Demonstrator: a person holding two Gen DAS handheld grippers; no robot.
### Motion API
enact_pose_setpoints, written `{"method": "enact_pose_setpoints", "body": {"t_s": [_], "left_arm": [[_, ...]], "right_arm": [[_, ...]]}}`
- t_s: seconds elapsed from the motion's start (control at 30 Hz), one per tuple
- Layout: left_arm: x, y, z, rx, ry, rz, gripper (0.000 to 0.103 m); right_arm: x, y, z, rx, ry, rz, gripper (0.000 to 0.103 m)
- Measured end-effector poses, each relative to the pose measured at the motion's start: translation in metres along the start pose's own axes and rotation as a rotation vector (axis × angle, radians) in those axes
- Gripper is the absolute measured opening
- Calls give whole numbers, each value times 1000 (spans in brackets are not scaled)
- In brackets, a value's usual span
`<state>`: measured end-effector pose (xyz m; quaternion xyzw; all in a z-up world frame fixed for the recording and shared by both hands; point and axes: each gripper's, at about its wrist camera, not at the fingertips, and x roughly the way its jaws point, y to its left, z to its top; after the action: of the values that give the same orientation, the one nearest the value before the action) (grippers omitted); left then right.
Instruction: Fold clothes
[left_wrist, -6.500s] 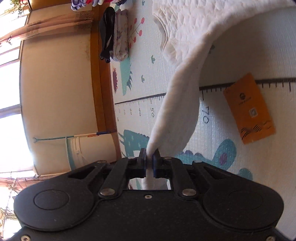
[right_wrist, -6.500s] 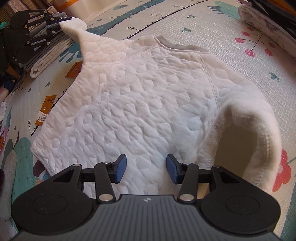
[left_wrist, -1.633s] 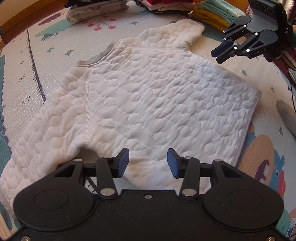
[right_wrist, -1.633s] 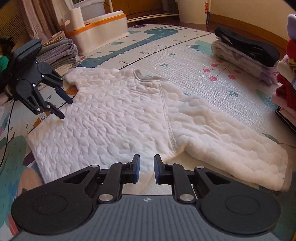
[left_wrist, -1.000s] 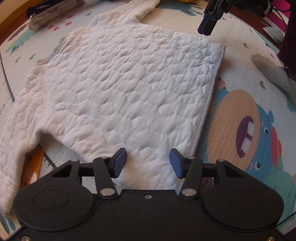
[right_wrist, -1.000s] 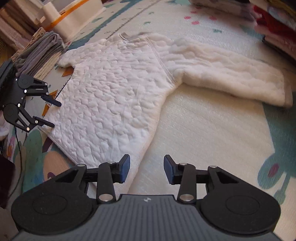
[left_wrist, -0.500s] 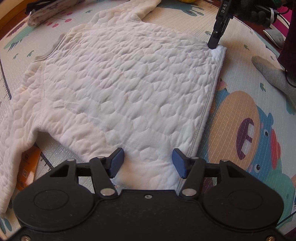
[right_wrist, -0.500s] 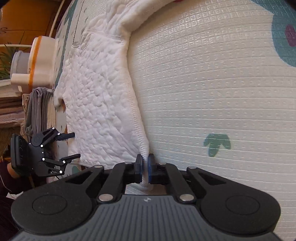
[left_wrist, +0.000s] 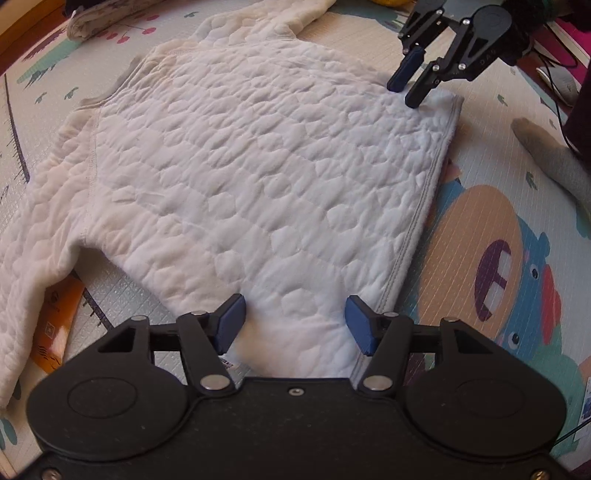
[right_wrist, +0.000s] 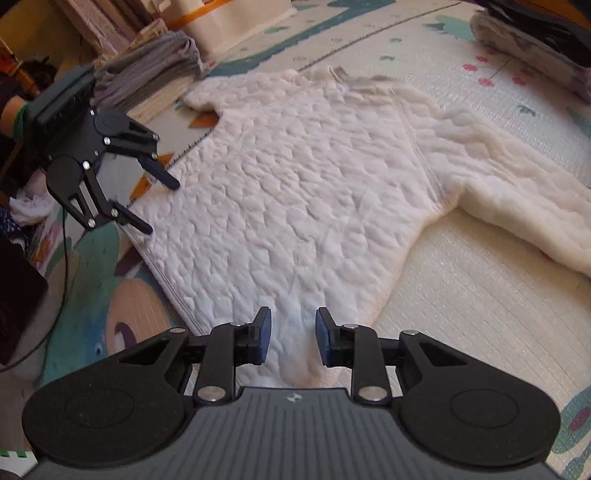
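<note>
Change: half a second ago the right gripper (right_wrist: 291, 338) was pressed together at the hem; now its fingers are spread again.
Left gripper (left_wrist: 293, 325): spread wide over the near hem corner, pinching nothing.
Sweater (left_wrist: 258, 177): lies flat on the play mat (left_wrist: 480, 258), sleeves out to both sides, hem toward the person.
Handling: looks soft, thick and light; it should bend easily and not slip.
Where to hold: probably the two hem corners, one per gripper.
</note>
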<state>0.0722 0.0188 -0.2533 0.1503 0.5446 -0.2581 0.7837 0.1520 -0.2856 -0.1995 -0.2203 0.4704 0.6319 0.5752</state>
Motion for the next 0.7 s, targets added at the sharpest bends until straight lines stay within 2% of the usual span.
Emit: {"method": "enact_pose_setpoints", "body": {"t_s": [0.07, 0.13, 0.27, 0.4, 0.5, 0.57, 0.6, 0.63, 0.7], "left_arm": [[-1, 1, 4, 12, 24, -14, 60], [-7, 11, 10, -13, 9, -32, 60], [-18, 42, 29, -76, -84, 89, 59], [-9, 77, 46, -112, -126, 214, 56], [3, 100, 57, -159, -131, 229, 56], [13, 109, 60, -166, -105, 231, 56], [18, 113, 60, -171, -88, 227, 60], [19, 117, 58, -191, -96, 217, 65], [20, 123, 56, -240, -86, 200, 66]], "right_arm": [[8, 4, -7, -42, 19, -19, 27], [4, -3, 2, -2, 41, 4, 26], [-5, -13, 33, -33, -54, -80, 26], [3, -33, 79, -100, -147, -197, 27], [15, -52, 113, -135, -209, -263, 27], [26, -66, 131, -130, -231, -292, 27], [30, -71, 135, -132, -239, -301, 27], [35, -78, 139, -122, -231, -307, 26], [51, -104, 140, -30, -171, -346, 26]]}}
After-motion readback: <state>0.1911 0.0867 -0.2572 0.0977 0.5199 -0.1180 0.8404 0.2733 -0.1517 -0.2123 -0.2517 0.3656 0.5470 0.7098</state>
